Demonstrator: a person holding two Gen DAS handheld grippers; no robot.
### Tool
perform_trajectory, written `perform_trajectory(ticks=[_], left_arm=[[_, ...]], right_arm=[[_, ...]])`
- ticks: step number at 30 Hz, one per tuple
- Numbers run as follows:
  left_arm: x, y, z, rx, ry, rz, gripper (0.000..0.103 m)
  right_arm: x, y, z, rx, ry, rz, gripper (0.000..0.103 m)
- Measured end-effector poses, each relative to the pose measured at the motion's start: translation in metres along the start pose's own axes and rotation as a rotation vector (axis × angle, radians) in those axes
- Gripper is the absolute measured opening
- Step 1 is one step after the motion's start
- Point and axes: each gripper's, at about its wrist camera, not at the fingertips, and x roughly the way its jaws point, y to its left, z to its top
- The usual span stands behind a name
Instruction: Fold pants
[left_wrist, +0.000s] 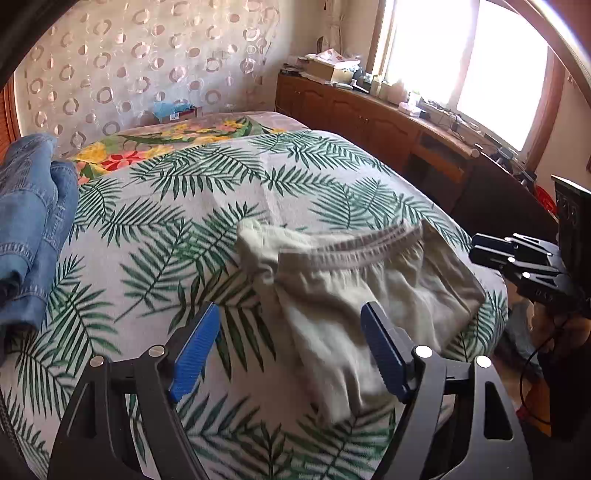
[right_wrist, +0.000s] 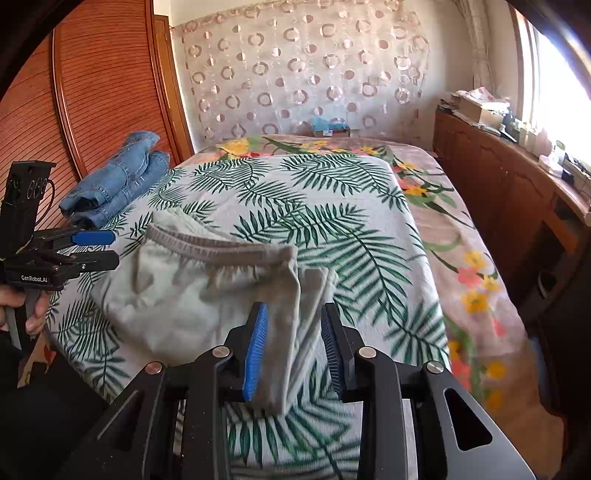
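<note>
My bed (right_wrist: 258, 184) wears a palm-leaf cotton cover; soft pale-green pants (right_wrist: 177, 295) lie bunched on it, folded denim jeans (right_wrist: 118, 181) beyond them. My left tool (left_wrist: 288, 354) gapes wide and empty above the pants. My right tool (right_wrist: 293, 354) is narrow, a fold hanging loose between its ribbed blue pads (right_wrist: 255, 354).

We see the right gripper (right_wrist: 293, 347) with jaws parted around a hanging fold of the pale green pants (right_wrist: 166, 295), which lie near the bed's (right_wrist: 369, 206) front left edge; folded jeans (right_wrist: 118, 181) sit at its left edge.
</note>
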Motion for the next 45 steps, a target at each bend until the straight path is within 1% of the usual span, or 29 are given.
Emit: perform_trajectory(ticks=[3, 5, 6, 8, 9, 11, 12, 14, 15, 16, 17, 18, 19, 20, 21, 24, 26, 29, 32, 36, 38, 39, 40, 41, 43, 44, 45], left_arm=[[0.009, -0.002, 0.009, 0.009, -0.002, -0.005, 0.079], [0.014, -0.005, 0.012, 0.03, -0.006, -0.004, 0.076], [0.017, -0.007, 0.014, 0.045, -0.001, -0.003, 0.073], [0.023, -0.008, 0.017, 0.056, 0.018, -0.007, 0.071], [0.026, -0.008, 0.018, 0.059, 0.022, -0.012, 0.063], [0.032, -0.007, 0.019, 0.063, 0.034, -0.008, 0.06], [0.035, -0.006, 0.019, 0.063, 0.04, -0.011, 0.056], [0.039, -0.005, 0.018, 0.058, 0.051, -0.017, 0.055], [0.041, -0.004, 0.017, 0.056, 0.051, -0.017, 0.048], [0.041, -0.005, 0.016, 0.058, 0.05, -0.016, 0.044], [0.041, -0.005, 0.016, 0.062, 0.047, -0.016, 0.041], [0.039, -0.006, 0.016, 0.069, 0.038, -0.018, 0.035], [0.037, -0.007, 0.017, 0.074, 0.03, -0.023, 0.03], [0.033, -0.008, 0.019, 0.072, 0.015, -0.029, 0.028], [0.029, -0.009, 0.021, 0.067, 0.0, -0.037, 0.021], [0.022, -0.01, 0.029, 0.062, -0.031, -0.036, 0.021], [0.025, -0.011, 0.033, 0.065, -0.033, -0.023, 0.021], [0.04, -0.008, 0.037, 0.066, -0.005, 0.002, 0.021], [0.05, -0.005, 0.034, 0.06, 0.023, 0.013, 0.021], [0.051, -0.005, 0.03, 0.057, 0.033, 0.019, 0.023], [0.049, -0.006, 0.03, 0.056, 0.038, 0.026, 0.027], [0.048, -0.007, 0.03, 0.055, 0.038, 0.031, 0.031], [0.046, -0.007, 0.029, 0.053, 0.038, 0.039, 0.036], [0.045, -0.008, 0.029, 0.053, 0.038, 0.045, 0.039], [0.042, -0.01, 0.028, 0.057, 0.035, 0.05, 0.05], [0.041, -0.011, 0.028, 0.061, 0.032, 0.048, 0.05], [0.041, -0.012, 0.028, 0.064, 0.033, 0.054, 0.054]], right_arm=[[0.018, 0.0, 0.005, 0.002, 0.001, 0.004, 0.034], [0.028, -0.002, 0.008, 0.006, 0.006, 0.01, 0.034], [0.033, -0.001, 0.01, 0.005, 0.01, 0.013, 0.034], [0.038, -0.004, 0.014, 0.006, 0.017, 0.018, 0.034], [0.041, -0.004, 0.016, 0.005, 0.02, 0.025, 0.034], [0.048, -0.005, 0.02, 0.0, 0.03, 0.037, 0.034], [0.05, -0.006, 0.022, -0.003, 0.035, 0.037, 0.034], [0.055, -0.008, 0.024, -0.004, 0.048, 0.044, 0.034], [0.057, -0.01, 0.024, -0.001, 0.057, 0.05, 0.034], [0.061, -0.011, 0.026, -0.001, 0.064, 0.052, 0.034], [0.062, -0.011, 0.026, -0.004, 0.069, 0.052, 0.029], [0.063, -0.011, 0.027, -0.011, 0.068, 0.061, 0.013], [0.06, -0.01, 0.026, -0.021, 0.056, 0.07, 0.009], [0.058, -0.01, 0.026, -0.025, 0.042, 0.061, 0.007], [0.055, -0.01, 0.027, -0.023, 0.027, 0.051, 0.007], [0.042, -0.009, 0.03, -0.015, -0.046, 0.048, 0.007], [0.041, -0.006, 0.032, -0.023, -0.052, 0.022, 0.007], [0.054, -0.006, 0.033, -0.028, 0.0, -0.012, 0.007], [0.066, -0.005, 0.029, -0.027, 0.051, -0.024, 0.007], [0.066, -0.006, 0.032, -0.022, 0.056, -0.023, 0.007], [0.067, -0.007, 0.035, -0.012, 0.06, -0.019, 0.007], [0.065, -0.007, 0.035, -0.011, 0.059, -0.02, 0.009], [0.062, -0.008, 0.034, -0.01, 0.057, -0.021, 0.011], [0.06, -0.009, 0.034, -0.008, 0.052, -0.026, 0.011], [0.057, -0.007, 0.033, -0.006, 0.042, -0.026, 0.013], [0.056, -0.006, 0.032, -0.004, 0.039, -0.024, 0.015], [0.054, -0.006, 0.031, -0.001, 0.038, -0.025, 0.023]])
